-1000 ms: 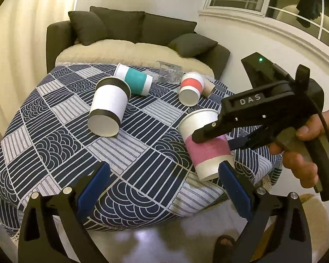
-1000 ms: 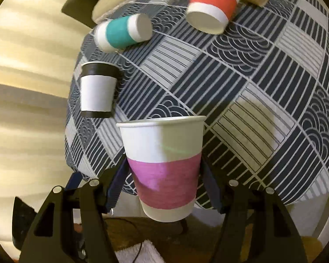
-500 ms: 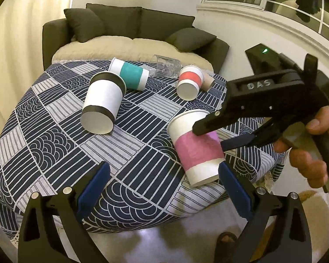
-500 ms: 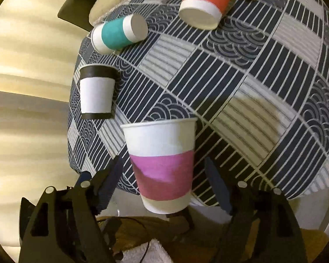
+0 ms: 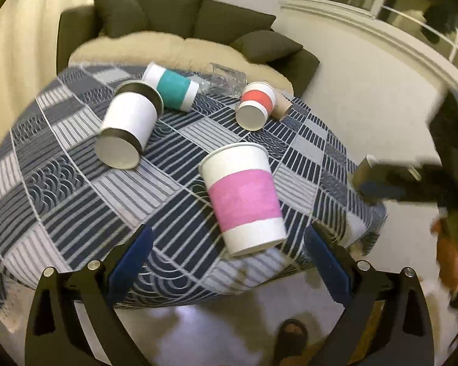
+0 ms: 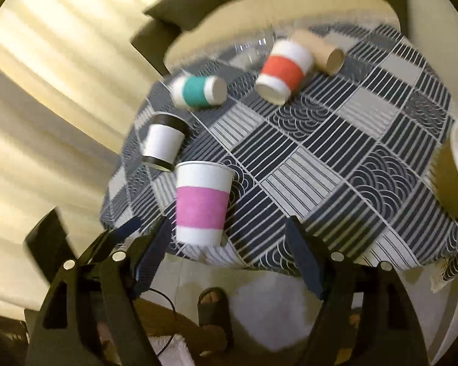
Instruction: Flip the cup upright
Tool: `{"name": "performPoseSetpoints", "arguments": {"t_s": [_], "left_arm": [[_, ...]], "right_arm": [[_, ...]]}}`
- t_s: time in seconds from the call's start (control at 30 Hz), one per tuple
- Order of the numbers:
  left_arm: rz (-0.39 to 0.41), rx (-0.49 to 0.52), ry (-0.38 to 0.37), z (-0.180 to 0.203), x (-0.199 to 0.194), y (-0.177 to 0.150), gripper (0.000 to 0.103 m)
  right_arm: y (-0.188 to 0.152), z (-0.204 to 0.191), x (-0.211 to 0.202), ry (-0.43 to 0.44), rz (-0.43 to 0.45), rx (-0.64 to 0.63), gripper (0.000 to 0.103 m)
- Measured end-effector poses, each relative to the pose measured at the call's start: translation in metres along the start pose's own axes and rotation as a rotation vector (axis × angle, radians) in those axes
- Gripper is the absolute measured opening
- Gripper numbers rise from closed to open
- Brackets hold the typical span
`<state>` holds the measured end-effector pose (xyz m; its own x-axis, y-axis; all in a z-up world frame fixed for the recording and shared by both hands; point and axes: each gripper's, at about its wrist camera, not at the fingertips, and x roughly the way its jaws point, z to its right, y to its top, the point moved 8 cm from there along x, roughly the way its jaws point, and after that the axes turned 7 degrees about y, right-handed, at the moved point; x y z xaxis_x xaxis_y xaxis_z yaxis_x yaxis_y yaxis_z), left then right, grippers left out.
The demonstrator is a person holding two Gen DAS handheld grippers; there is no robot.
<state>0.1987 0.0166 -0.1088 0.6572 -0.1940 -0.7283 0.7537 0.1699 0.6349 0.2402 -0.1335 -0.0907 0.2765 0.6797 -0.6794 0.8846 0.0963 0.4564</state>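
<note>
Near the front edge of the table (image 5: 61,140), the pink-banded paper cup (image 5: 244,195) is seen standing upright on its base, mouth up, on the patterned tablecloth (image 6: 336,158). Half a second ago it was framed closely by the right gripper (image 6: 229,253); now that gripper has been drawn back, its fingers spread wide and holding nothing, with the cup left free ahead of them. From this, the flip of this cup is judged complete and the release made. The left gripper (image 5: 229,262) is likewise held agape and empty, short of the cup. Farther back, four cups are left on their sides: a black-rimmed white cup (image 5: 128,128), a teal-banded cup (image 5: 171,90), a red-banded cup (image 5: 255,105) and a clear plastic cup (image 5: 227,79); any of these is judged a likely next target. A cardboard tube (image 6: 320,50) lies beside the red-banded cup.
</note>
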Motion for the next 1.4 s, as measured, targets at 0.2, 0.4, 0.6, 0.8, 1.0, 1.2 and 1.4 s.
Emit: {"name": "performPoseSetpoints", "arguments": {"t_s": [0.2,0.4,0.6,0.8,1.0,1.2,1.4], "left_arm": [[-0.144,-0.055,0.001,0.014,0.016,0.010,0.096],[-0.217,-0.040,0.141,0.019,0.023,0.028,0.096],[-0.326,-0.080,0.196,0.019,0.047,0.037,0.096],[-0.403,-0.037,0.256,0.025,0.069,0.033,0.095],[-0.446,-0.027,0.302,0.023,0.081,0.031,0.095],[-0.475,-0.009,0.328,0.023,0.087,0.028,0.078],[-0.480,-0.011,0.324,0.023,0.091,0.026,0.064]], "right_arm": [[-0.029,0.010,-0.020,-0.002,0.113,-0.028,0.076],[-0.053,0.016,-0.029,-0.014,0.204,-0.121,0.076],[-0.063,0.020,-0.028,-0.012,0.234,-0.198,0.076],[-0.060,0.034,-0.028,0.058,0.211,-0.120,0.076],[-0.054,0.040,-0.030,0.093,0.213,-0.093,0.076],[-0.052,0.041,-0.036,0.122,0.228,-0.066,0.076],[-0.055,0.037,-0.033,0.129,0.212,-0.077,0.076]]}}
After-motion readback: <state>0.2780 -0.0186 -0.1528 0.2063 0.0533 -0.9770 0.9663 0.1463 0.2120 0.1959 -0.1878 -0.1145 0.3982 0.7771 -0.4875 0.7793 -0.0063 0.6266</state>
